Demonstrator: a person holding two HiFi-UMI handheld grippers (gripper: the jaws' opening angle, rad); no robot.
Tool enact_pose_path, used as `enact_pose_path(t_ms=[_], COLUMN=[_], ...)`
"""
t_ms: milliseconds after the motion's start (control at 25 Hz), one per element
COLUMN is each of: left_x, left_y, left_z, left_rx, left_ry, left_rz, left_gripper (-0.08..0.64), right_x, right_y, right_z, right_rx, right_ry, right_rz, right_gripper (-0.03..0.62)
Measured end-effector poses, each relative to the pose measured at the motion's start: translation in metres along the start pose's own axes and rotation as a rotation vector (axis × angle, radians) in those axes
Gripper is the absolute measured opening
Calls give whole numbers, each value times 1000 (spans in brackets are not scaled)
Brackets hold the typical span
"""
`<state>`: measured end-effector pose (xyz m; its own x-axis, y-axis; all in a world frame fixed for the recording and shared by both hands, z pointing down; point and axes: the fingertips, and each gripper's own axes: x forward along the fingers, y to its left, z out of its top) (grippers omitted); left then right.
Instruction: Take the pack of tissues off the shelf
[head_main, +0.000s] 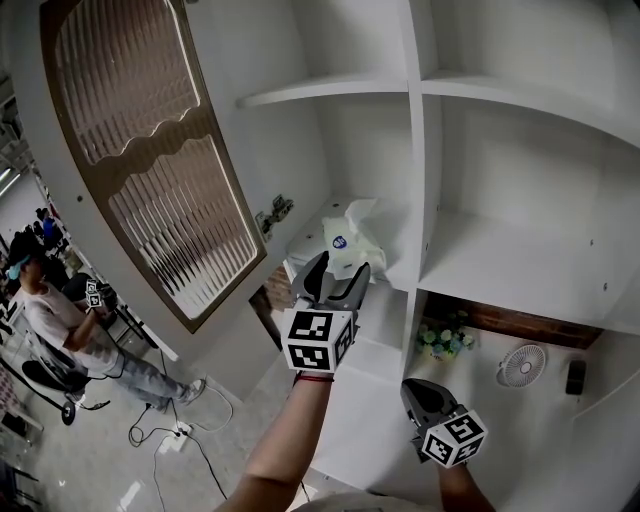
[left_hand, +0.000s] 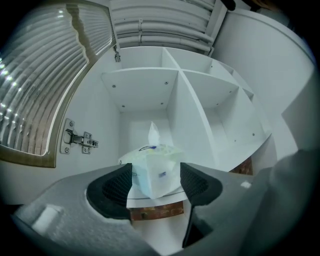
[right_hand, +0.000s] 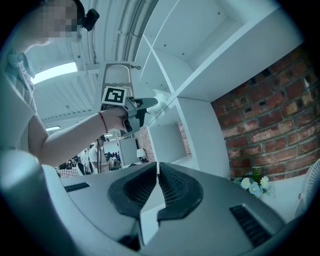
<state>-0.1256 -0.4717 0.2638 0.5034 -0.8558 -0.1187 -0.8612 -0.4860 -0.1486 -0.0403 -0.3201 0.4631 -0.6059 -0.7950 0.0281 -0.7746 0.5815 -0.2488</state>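
The pack of tissues (head_main: 351, 238) is a soft white and pale-green pack with a blue mark and a tissue sticking out on top. It sits at the front of a lower shelf (head_main: 300, 250) in the white unit. My left gripper (head_main: 338, 272) is raised just in front of it and open. In the left gripper view the pack (left_hand: 156, 172) shows between the spread fingers (left_hand: 119, 186), a little beyond them and not gripped. My right gripper (head_main: 414, 388) hangs low at the right, shut on nothing; in its own view the pads (right_hand: 172, 187) meet.
An open cabinet door with a ribbed panel (head_main: 150, 150) stands at the left, with its hinge (head_main: 275, 212) by the shelf. Below are brick backing (head_main: 520, 322), small flowers (head_main: 445, 338), a white fan (head_main: 522, 365) and a dark object (head_main: 576, 376). A person (head_main: 60, 320) sits far left.
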Motion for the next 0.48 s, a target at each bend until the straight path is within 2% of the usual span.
enact_pose_path(t_ms=[120, 240, 480], left_x=[2, 3, 2], left_y=[2, 1, 4], left_z=[-4, -6, -8], left_rx=[8, 24, -7], left_ry=[27, 42, 35], left_rz=[19, 37, 50], left_gripper=[292, 226, 178], right_x=[-2, -4, -5], right_y=[-2, -5, -6], right_z=[0, -1, 0], right_rx=[3, 5, 6], right_ry=[1, -1, -1], right_rz=[-6, -12, -21], right_gripper=[18, 18, 18])
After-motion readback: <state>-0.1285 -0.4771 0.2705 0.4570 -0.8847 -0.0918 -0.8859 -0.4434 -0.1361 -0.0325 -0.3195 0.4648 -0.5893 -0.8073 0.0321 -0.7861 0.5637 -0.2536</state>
